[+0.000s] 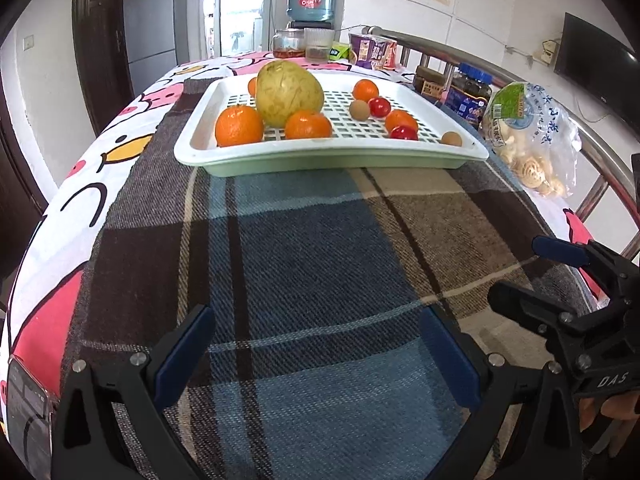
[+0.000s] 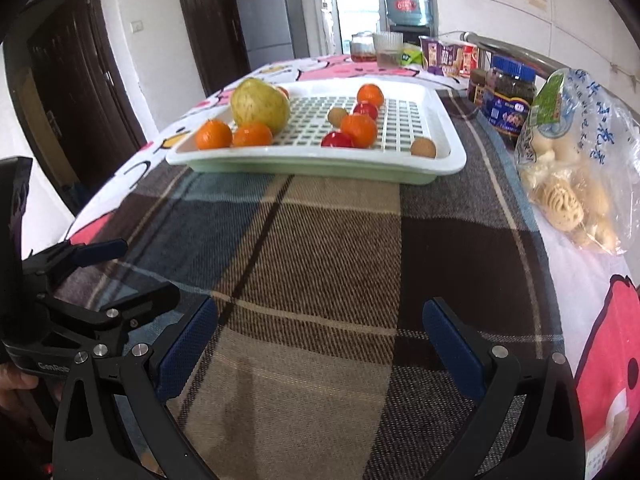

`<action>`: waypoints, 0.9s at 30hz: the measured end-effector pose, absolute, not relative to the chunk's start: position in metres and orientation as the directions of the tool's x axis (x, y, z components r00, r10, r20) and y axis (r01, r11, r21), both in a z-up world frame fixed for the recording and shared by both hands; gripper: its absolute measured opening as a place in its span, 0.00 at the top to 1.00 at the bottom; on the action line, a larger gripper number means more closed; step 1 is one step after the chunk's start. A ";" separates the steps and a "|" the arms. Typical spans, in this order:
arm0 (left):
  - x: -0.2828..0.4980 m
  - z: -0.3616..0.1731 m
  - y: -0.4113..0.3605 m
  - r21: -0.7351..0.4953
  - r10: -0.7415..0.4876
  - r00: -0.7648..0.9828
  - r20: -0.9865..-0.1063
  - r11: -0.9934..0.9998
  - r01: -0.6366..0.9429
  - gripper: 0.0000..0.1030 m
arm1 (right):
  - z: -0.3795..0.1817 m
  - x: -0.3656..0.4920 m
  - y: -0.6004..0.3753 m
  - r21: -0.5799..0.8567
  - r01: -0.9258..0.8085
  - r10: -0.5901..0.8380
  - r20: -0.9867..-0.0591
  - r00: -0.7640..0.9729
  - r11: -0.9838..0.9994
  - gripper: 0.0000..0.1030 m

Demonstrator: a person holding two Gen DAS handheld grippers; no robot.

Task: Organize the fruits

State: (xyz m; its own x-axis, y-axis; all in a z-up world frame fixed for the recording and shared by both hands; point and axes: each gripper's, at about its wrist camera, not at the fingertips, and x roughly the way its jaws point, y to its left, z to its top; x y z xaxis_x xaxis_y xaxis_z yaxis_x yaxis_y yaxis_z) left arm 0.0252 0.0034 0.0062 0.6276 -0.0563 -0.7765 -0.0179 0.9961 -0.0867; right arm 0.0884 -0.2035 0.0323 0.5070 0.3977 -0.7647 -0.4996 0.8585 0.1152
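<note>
Plastic and slotted, the white tray sits at twelve o'clock from both grippers on the plaid cloth, well apart from them, and it holds all the fruit seen: a large yellow-green pomelo, several mandarins, red cherry tomatoes and small brown longans. Rolling is judged the main hazard: a round longan lies near the tray's rim at four o'clock, and a nudge or an off-centre pinch could send it over the low edge onto the cloth. The tomatoes could be bruised by too hard a squeeze. The pomelo is likely too wide for a secure grasp. The left gripper is spread wide, nothing held or touched, hovering over the cloth. The right gripper is likewise spread wide and empty, just beside the left one.
</note>
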 end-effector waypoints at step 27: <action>0.040 -0.004 0.002 -0.010 0.015 0.570 -0.822 0.999 -0.040 0.00 | 0.016 0.107 -0.200 0.051 -0.433 0.282 -0.826 0.488 0.900 0.00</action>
